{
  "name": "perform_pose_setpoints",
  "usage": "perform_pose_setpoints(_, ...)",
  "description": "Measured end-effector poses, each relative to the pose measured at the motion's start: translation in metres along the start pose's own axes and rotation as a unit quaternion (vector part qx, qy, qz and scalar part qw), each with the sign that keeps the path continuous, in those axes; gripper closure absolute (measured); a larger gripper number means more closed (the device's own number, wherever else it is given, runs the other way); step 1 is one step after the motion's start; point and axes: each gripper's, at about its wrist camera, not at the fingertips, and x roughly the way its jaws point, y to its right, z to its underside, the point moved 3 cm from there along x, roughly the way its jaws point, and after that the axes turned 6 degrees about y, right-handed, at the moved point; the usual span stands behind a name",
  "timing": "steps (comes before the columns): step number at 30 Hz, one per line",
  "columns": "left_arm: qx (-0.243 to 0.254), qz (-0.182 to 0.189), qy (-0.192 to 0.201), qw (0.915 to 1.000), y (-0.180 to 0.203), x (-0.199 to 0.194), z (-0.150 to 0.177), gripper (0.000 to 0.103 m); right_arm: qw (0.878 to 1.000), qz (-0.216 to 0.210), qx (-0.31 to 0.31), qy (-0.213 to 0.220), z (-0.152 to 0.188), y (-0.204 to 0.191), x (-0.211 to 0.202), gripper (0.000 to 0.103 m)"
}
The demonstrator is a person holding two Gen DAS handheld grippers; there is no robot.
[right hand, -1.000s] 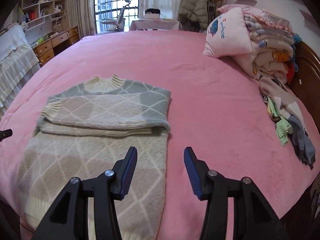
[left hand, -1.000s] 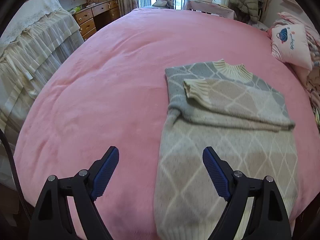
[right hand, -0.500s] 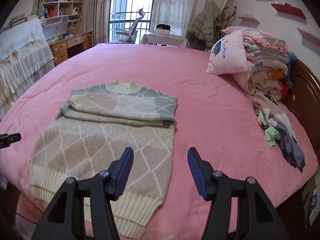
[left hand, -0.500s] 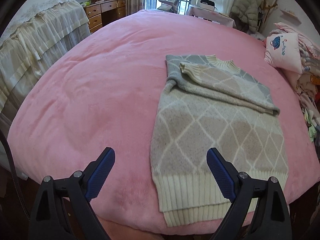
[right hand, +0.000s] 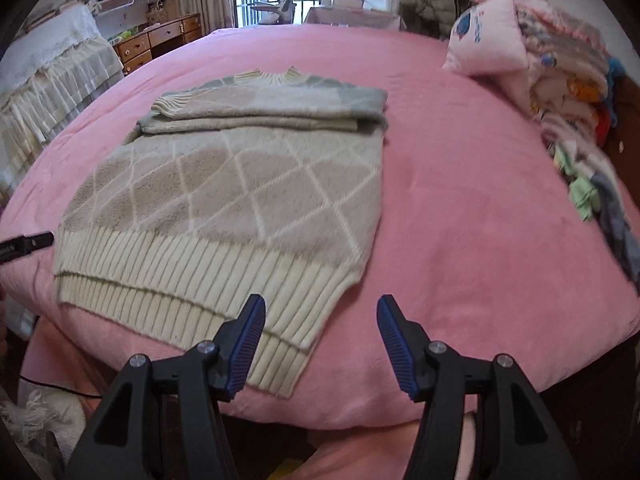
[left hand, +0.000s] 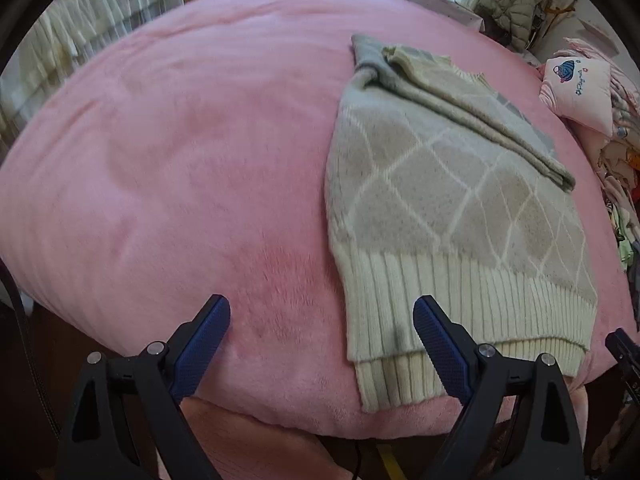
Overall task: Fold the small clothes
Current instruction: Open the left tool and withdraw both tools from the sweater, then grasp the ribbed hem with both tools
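Note:
A small beige and grey diamond-knit sweater point(left hand: 448, 184) point(right hand: 240, 188) lies flat on the pink bed, both sleeves folded across its chest and its cream ribbed hem at the near edge. My left gripper point(left hand: 322, 312) hovers open over the hem's left corner, which lies between its blue pads untouched. My right gripper point(right hand: 320, 316) stands open above the hem's right corner; nothing is pinched. The tip of the left gripper shows at the far left of the right wrist view.
The pink blanket point(left hand: 160, 152) covers the whole bed and drops off just below the hem. A pink pillow point(right hand: 488, 36) and a stack of folded clothes point(right hand: 568, 80) sit at the right, with loose small garments point(right hand: 600, 208) beside them. A wooden dresser point(right hand: 160, 42) stands far left.
Both grippers have drawn back from over the sweater's body toward the near edge and sunk lower, so the ribbed hem now lies by their fingertips. Their jaws stand slightly wider.

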Motion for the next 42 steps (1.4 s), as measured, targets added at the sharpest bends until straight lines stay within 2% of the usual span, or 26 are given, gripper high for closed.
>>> perform_pose_setpoints(3, -0.011, 0.014, -0.021, 0.9996, -0.002, 0.011, 0.008, 0.011, 0.999, -0.028, 0.037, -0.016, 0.006, 0.008, 0.007, 0.045)
perform_pose_setpoints(10, -0.008, 0.022, -0.029, 0.9993, 0.002, 0.019, 0.014, 0.011, 0.996, -0.041, 0.069, -0.040, 0.016, 0.014, 0.020, 0.045)
perform_pose_setpoints(20, 0.005, 0.031, -0.029, 0.9991, 0.011, 0.017, 0.014, 0.013, 0.995, -0.051, 0.064, -0.061, 0.023, 0.009, 0.032, 0.045)
perform_pose_setpoints(27, 0.023, 0.043, -0.041, 0.9980, 0.027, 0.019, 0.018, 0.019, 0.994, -0.057, 0.061, -0.071, 0.025, 0.004, 0.040, 0.045)
perform_pose_setpoints(29, 0.020, 0.054, -0.046, 0.9973, 0.029, 0.020, 0.018, 0.024, 0.994, -0.058, 0.061, -0.072, 0.025, 0.004, 0.042, 0.045)
perform_pose_setpoints(35, 0.000, 0.090, -0.055, 0.9944, 0.033, 0.020, 0.018, 0.026, 0.993, -0.066, 0.064, -0.076, 0.024, 0.004, 0.045, 0.045)
perform_pose_setpoints(37, -0.014, 0.116, -0.061, 0.9913, 0.032, 0.020, 0.019, 0.037, 0.993, -0.070, 0.064, -0.077, 0.024, 0.004, 0.045, 0.045)
perform_pose_setpoints(42, -0.063, 0.166, -0.078, 0.9809, 0.025, 0.026, 0.016, 0.038, 0.991, -0.084, 0.068, -0.079, 0.023, 0.003, 0.046, 0.045)
